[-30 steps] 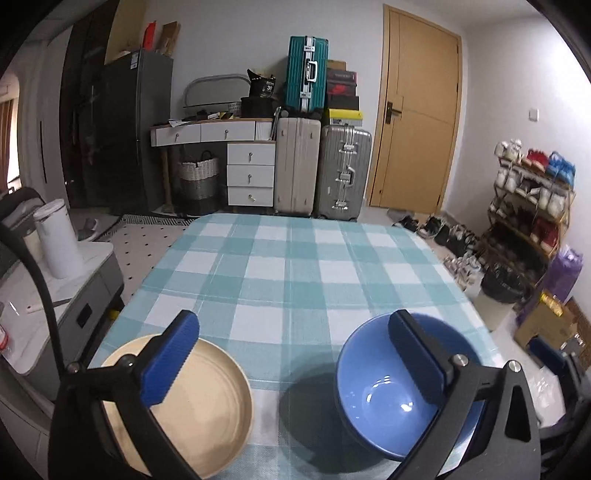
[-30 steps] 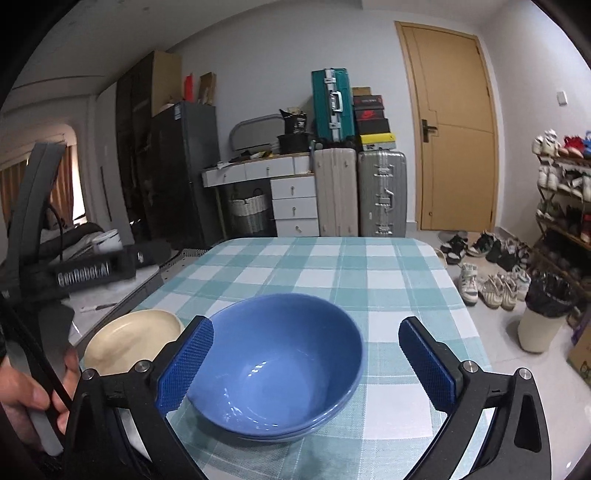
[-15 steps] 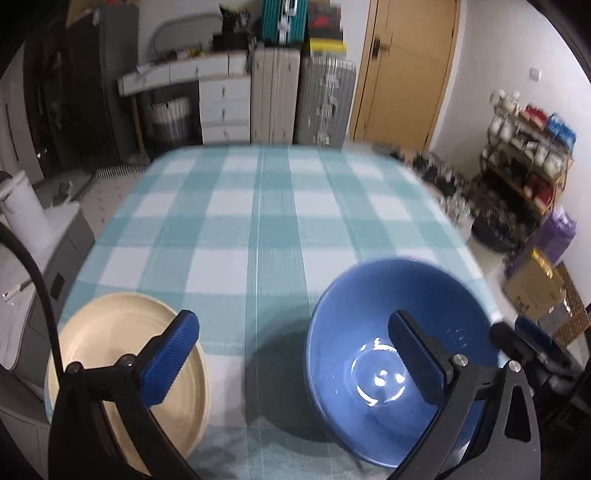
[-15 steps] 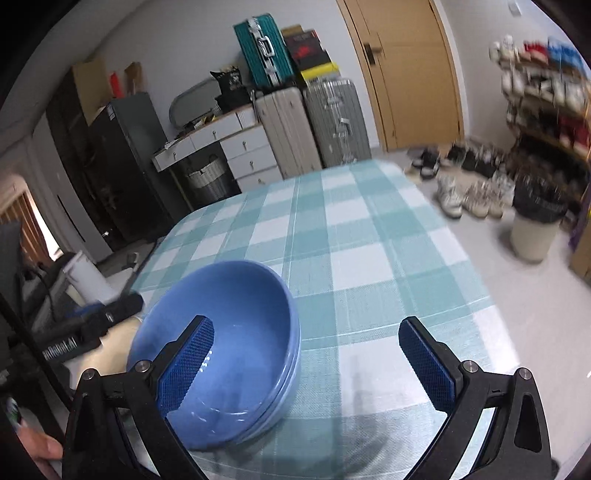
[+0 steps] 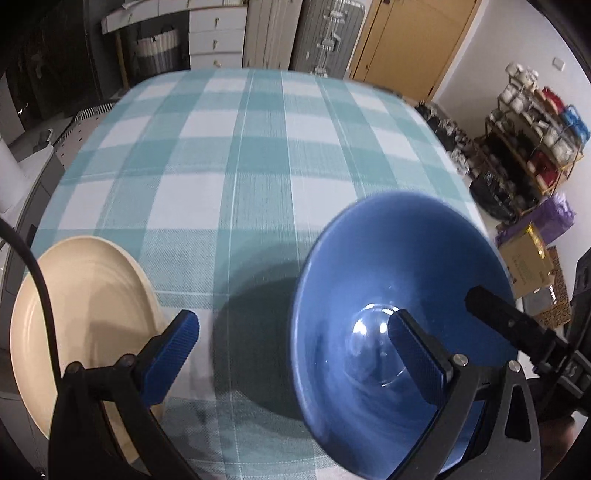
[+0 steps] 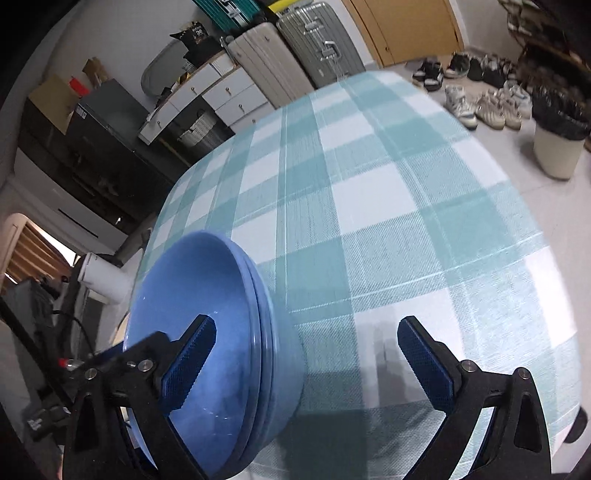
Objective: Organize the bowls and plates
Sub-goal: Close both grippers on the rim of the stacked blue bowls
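Note:
A stack of blue bowls (image 5: 391,295) sits near the front edge of the checked table (image 5: 251,147); it also shows in the right wrist view (image 6: 221,314). A cream plate (image 5: 85,314) lies at the front left. My left gripper (image 5: 295,354) is open; its right finger hangs over the bowl's inside, its left finger by the plate's rim. My right gripper (image 6: 306,354) is open, its left finger inside the top bowl and its right finger over bare cloth, so the jaws straddle the bowls' right rim.
Beyond the table stand suitcases (image 5: 325,33), white drawers (image 5: 218,37) and a wooden door (image 5: 413,40). A shoe rack (image 5: 535,125) and boxes are on the right. A white bin (image 6: 557,147) and shoes (image 6: 480,107) are on the floor right of the table.
Both grippers have tilted downward and moved in closer to the bowls. The right gripper shifted right, so its left finger now sits inside the top bowl. Bowls and plate have stayed put.

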`<state>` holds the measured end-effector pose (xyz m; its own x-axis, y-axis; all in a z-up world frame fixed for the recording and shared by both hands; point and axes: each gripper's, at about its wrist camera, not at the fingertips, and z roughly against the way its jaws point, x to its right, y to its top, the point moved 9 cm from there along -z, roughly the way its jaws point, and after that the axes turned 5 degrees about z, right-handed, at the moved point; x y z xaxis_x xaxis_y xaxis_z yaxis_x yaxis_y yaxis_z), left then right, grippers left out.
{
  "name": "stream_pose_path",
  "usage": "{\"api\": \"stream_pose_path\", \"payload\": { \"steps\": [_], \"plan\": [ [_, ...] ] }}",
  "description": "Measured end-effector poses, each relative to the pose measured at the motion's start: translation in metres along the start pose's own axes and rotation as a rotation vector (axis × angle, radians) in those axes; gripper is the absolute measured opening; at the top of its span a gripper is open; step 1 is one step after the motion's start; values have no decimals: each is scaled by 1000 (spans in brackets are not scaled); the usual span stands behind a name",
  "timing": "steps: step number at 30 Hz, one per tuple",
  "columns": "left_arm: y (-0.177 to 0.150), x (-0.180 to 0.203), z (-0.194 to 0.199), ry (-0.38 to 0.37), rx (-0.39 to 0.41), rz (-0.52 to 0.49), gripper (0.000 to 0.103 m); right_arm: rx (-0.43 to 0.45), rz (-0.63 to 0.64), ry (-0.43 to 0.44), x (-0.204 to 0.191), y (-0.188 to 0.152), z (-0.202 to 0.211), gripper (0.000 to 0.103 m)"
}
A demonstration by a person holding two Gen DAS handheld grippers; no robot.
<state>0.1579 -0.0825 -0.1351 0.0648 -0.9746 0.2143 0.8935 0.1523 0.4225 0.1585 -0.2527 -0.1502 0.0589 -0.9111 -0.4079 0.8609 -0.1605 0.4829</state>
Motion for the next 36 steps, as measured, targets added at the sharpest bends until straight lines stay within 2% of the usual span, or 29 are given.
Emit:
{"api": "stream_pose_path", "payload": {
  "steps": [1,3,6,8,9,11,12,13,16,20,21,25,29,36],
  "plan": [
    [-1,1,-2,2,-8,-3,103,-17,-6,10,0,-1,-3,87],
    [-4,4,-8,-3,-33,-9,103,-49,-30,33,-1,-3,-8,77],
    [-3,6,-11,-31,-53,2,100,-100,-68,47,-1,-7,-17,68],
    [-3,8,-12,-54,-68,3,90,-123,-73,58,-4,-8,-22,62],
    [-3,9,-13,-54,-73,-6,81,-130,-74,58,-5,-8,-23,58],
    [-4,9,-15,-43,-82,-19,67,-158,-77,66,-6,-11,-27,43],
    [-4,9,-16,-49,-92,-17,55,-185,-81,82,-8,-14,-31,32],
    [-6,9,-19,-55,-108,-14,42,-201,-89,98,-9,-16,-34,28],
    [-11,6,-23,-69,-133,2,26,-197,-89,95,-11,-17,-35,21],
    [-13,7,-23,-87,-130,5,20,-178,-58,50,-13,-16,-35,17],
    [-14,8,-23,-95,-129,1,16,-179,-60,51,-13,-17,-35,17],
    [-14,11,-20,-83,-113,-26,15,-187,-68,60,-11,-18,-35,16],
    [-12,10,-19,-95,-114,-27,11,-175,-62,54,-9,-18,-34,15],
    [-13,8,-19,-95,-123,-12,11,-183,-46,38,-11,-20,-31,14]
  ]
}}
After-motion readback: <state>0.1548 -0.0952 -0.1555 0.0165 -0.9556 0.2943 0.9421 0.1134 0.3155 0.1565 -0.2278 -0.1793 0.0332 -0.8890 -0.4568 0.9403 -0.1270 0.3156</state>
